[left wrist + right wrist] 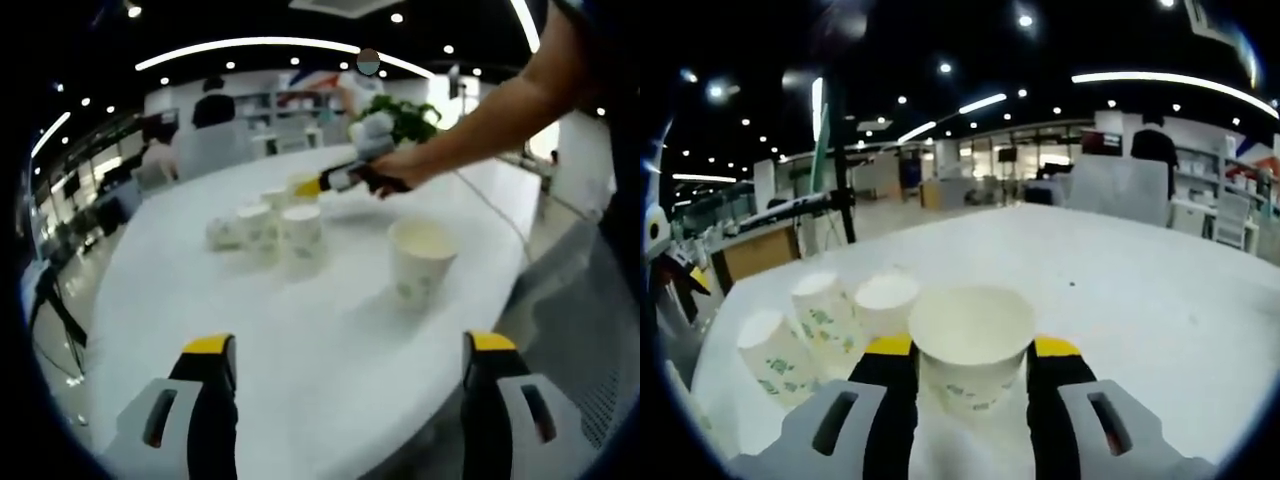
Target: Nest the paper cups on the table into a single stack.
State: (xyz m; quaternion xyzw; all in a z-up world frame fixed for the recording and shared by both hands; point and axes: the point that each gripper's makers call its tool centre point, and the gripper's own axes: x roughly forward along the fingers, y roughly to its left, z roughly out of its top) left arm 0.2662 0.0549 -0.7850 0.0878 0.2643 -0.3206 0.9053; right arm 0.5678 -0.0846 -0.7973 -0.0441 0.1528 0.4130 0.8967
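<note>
The right gripper brackets an upright paper cup between its fingers, apparently closing on its wall; three more cups stand just beyond, off its left finger. The left gripper hangs wide open and empty, a lone cup on the table ahead between its fingers.

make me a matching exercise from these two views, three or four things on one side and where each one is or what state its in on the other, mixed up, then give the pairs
Things:
1. left tool
2. right tool
3. lone paper cup
4. potted plant

Places or states:
A. standing upright by itself on the white table, apart from the cluster of cups
B. jaws set around a cup, one on each side
C. at the far end of the table, behind the person's hand
D. jaws wide apart, nothing between them

Pairs: 1-D, 2-B, 3-A, 4-C
</note>
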